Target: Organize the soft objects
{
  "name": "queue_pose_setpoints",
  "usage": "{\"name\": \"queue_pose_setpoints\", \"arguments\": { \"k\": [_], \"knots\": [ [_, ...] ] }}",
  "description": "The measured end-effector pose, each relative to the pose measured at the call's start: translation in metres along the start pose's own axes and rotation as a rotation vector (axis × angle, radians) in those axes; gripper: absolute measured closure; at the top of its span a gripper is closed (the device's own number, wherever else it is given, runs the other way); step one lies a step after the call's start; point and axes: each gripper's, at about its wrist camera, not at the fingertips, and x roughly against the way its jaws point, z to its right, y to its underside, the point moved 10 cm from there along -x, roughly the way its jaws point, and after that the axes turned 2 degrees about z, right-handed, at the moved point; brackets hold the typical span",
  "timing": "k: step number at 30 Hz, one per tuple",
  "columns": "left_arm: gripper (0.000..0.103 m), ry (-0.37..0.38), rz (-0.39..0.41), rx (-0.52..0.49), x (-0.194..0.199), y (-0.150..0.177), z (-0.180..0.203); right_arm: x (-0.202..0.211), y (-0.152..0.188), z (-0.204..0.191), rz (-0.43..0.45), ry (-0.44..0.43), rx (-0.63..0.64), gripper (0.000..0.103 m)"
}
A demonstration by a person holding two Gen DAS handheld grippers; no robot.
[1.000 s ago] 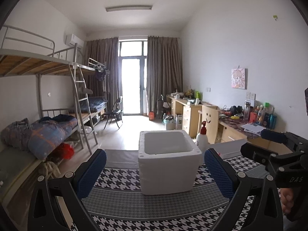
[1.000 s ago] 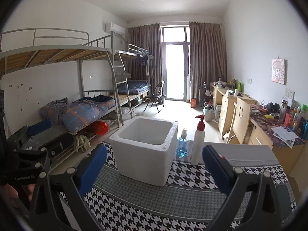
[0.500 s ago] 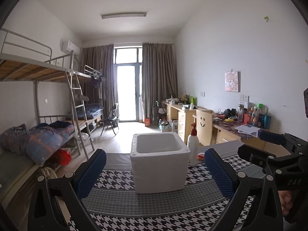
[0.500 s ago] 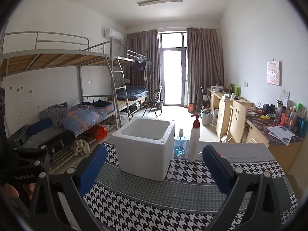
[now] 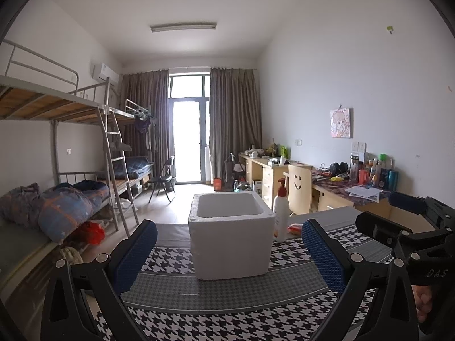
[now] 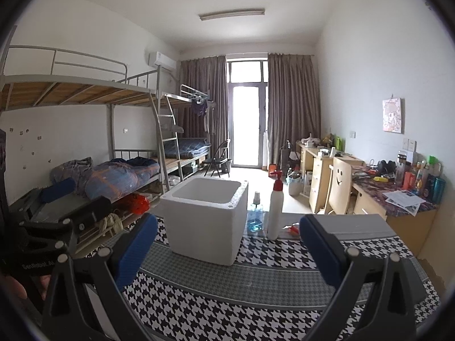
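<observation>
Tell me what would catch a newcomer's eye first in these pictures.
Probably the white foam box, open-topped, standing mid-table on the houndstooth cloth. Next, the left gripper and right gripper, both open with blue pads, framing it. A white pump bottle stands just right of the box.

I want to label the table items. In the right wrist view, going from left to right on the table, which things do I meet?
White foam box → blue liquid bottle → white pump bottle → small red and white packet.
</observation>
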Motion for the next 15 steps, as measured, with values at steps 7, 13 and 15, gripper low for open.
{"name": "queue_pose_setpoints", "arguments": {
  "k": [7,13,15],
  "knots": [
    [0.001,-0.002,0.006,-0.008,0.001,0.006,0.001,0.005,0.008,0.001,0.030,0.011,-0.011,0.002],
    [0.001,-0.005,0.017,0.000,0.005,0.011,0.001,0.007,0.015,0.003,0.027,0.021,-0.020,0.002],
    [0.001,-0.009,0.021,-0.004,0.006,0.012,0.001,0.010,0.017,0.004,0.029,0.025,-0.022,0.002]
  ]
}}
